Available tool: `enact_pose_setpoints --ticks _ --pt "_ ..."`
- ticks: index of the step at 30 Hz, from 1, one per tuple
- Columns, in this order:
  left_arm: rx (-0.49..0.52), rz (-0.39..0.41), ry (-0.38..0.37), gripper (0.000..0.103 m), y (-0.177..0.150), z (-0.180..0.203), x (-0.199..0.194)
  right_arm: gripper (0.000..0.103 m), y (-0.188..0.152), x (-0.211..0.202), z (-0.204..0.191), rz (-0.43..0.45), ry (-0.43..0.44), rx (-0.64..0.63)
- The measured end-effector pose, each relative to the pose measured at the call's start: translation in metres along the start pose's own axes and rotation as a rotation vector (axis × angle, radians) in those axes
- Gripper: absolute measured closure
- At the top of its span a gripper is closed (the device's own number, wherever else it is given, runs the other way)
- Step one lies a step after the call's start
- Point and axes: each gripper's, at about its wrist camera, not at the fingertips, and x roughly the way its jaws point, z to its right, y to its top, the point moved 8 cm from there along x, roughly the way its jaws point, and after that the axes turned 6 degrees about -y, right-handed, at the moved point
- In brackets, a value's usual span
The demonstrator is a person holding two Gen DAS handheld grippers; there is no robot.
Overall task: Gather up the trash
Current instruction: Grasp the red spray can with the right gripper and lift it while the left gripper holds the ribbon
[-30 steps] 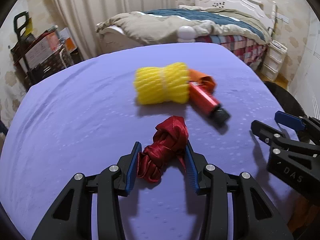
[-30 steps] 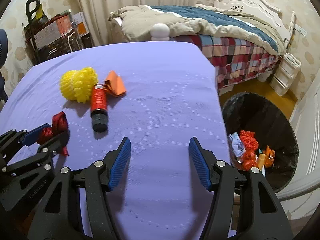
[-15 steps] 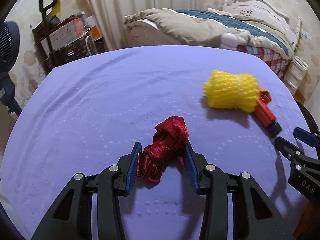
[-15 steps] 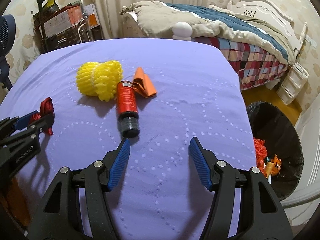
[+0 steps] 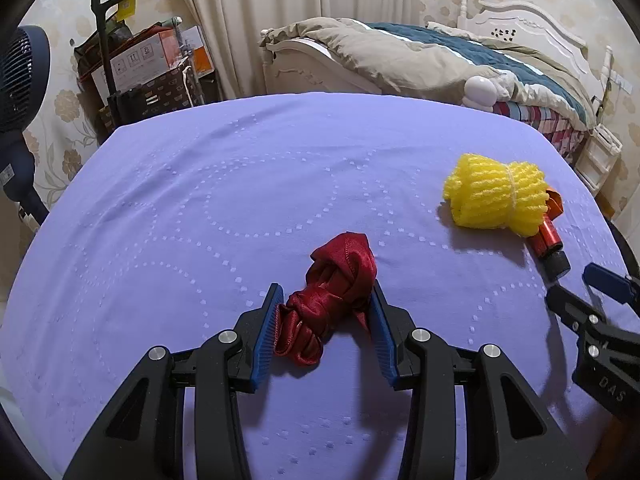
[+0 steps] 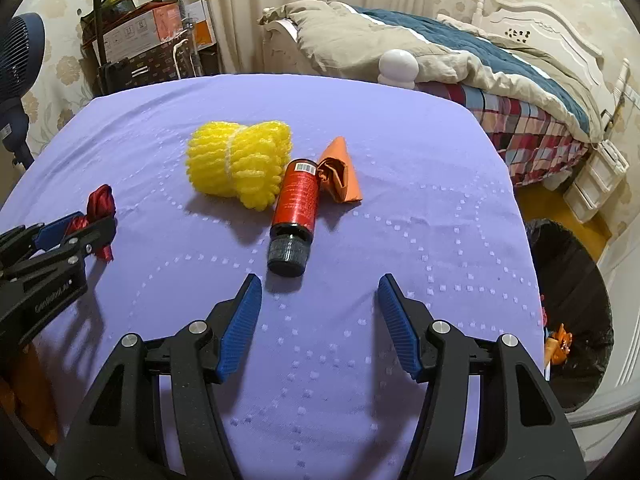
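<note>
Red bottle (image 6: 295, 208) now nearer open right fingers (image 6: 394, 320), left fingers (image 5: 266, 338) gripping ribbon (image 5: 328, 300), bin (image 6: 576, 312) seemingly right-view only.

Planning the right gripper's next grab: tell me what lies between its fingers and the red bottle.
Nothing: in the right wrist view only bare purple cloth separates the open right gripper from the red bottle, whose black cap points at it.

- The left gripper (image 5: 325, 306) points steeply down over the counter (image 5: 240, 208); its blue pads press both sides of a knotted red ribbon (image 5: 328, 300).
- The right gripper (image 6: 318, 300) tilts down likewise, its jaws standing apart with nothing between them.
- The two grippers sit side by side at the near edge, the left one's tips showing at the right view's left margin.
</note>
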Motion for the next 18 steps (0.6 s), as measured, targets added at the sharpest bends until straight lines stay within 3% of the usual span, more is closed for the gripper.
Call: enact_pose_setpoints --ticks 8,18 --pt "-0.018 0.002 -0.001 0.061 0.004 -0.006 0.002 0.044 0.002 0.001 -0.005 0.003 -0.005 0.002" --pt "-0.024 0.0 -0.002 0.06 0.005 -0.011 0.005 0.051 0.019 0.013 -0.014 0.006 0.001 -0.002"
